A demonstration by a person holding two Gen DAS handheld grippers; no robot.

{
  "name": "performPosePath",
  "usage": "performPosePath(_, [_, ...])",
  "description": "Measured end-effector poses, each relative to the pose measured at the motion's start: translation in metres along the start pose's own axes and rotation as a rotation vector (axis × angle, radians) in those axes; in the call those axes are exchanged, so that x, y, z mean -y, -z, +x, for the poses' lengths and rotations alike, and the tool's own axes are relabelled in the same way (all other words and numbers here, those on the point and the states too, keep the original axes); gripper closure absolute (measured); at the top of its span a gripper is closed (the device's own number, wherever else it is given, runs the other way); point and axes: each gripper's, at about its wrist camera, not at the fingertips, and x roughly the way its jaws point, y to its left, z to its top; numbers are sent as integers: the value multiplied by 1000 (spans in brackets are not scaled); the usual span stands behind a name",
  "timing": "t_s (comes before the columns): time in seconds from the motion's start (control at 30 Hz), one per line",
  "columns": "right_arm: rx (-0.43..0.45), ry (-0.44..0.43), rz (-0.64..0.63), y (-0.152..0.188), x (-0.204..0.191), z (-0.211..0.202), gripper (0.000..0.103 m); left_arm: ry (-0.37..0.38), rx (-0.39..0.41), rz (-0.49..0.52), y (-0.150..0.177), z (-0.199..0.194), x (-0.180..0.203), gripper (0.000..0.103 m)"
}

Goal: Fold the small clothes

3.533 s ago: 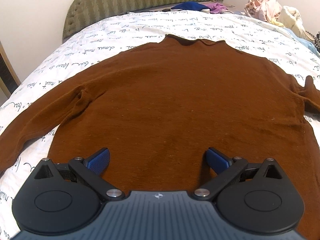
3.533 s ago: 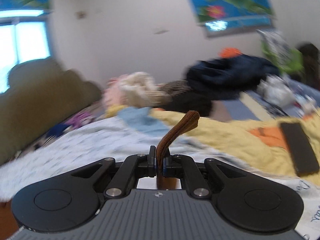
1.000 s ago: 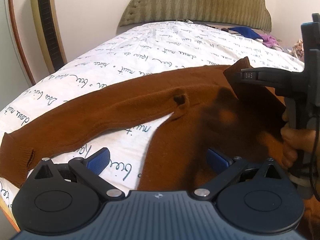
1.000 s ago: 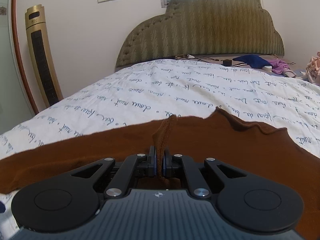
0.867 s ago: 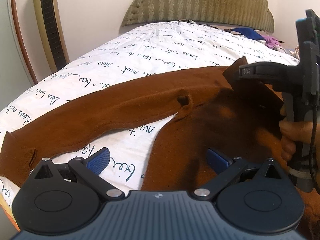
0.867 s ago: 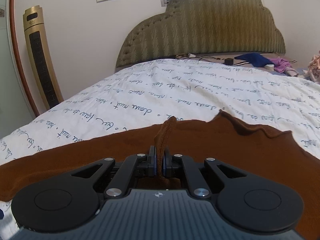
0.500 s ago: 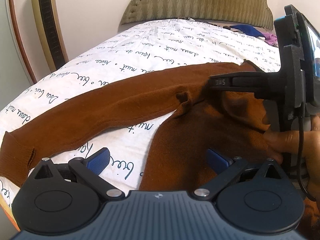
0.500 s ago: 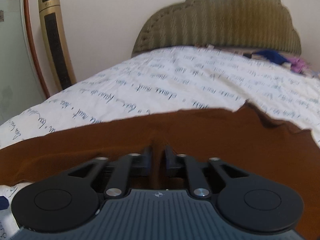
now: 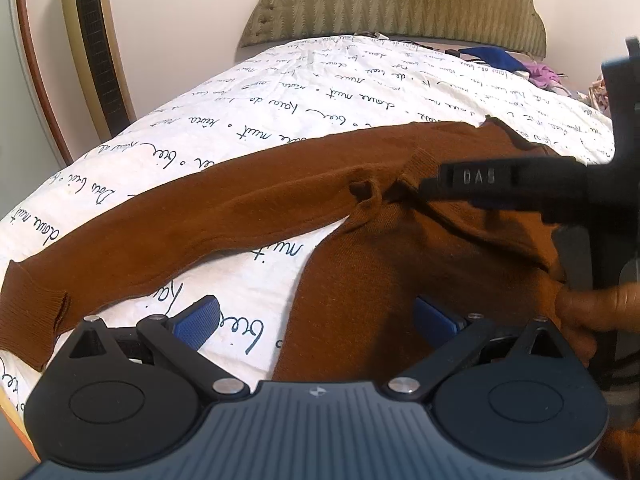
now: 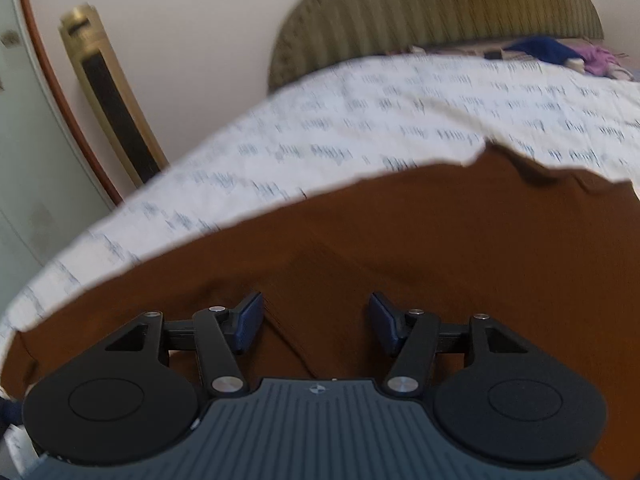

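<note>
A brown long-sleeved sweater (image 9: 400,256) lies flat on the bed. Its left sleeve (image 9: 168,236) stretches out to the left, its cuff (image 9: 28,312) near the bed's edge. The right sleeve lies folded across the body, its cuff (image 9: 418,162) near the armpit. My left gripper (image 9: 316,320) is open and empty, low over the sweater's side hem. My right gripper (image 10: 316,320) is open and empty just above the folded sleeve (image 10: 360,264); it also shows at the right of the left wrist view (image 9: 500,180), with the hand that holds it.
The bed has a white sheet with blue script (image 9: 320,92) and a green padded headboard (image 9: 400,4). A gold tower fan (image 9: 96,48) stands at the left by the wall. Blue and purple clothes (image 9: 508,60) lie by the headboard.
My right gripper carried the right sleeve's cuff across the sweater's body, then opened and let it go. My left gripper stayed open and hardly moved in the last second.
</note>
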Motion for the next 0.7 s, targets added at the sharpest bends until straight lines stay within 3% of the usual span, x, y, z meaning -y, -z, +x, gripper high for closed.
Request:
performPosePath(0.2, [43, -35, 46, 9, 3, -22, 42, -5, 2, -9, -1, -3, -2, 0])
performPosePath(0.4, [42, -16, -3, 19, -7, -33, 40, 6, 22, -38, -4, -19, -13, 0])
performPosePath(0.7, [37, -119, -102, 25, -51, -45, 40, -96, 99, -173, 3, -66, -82, 0])
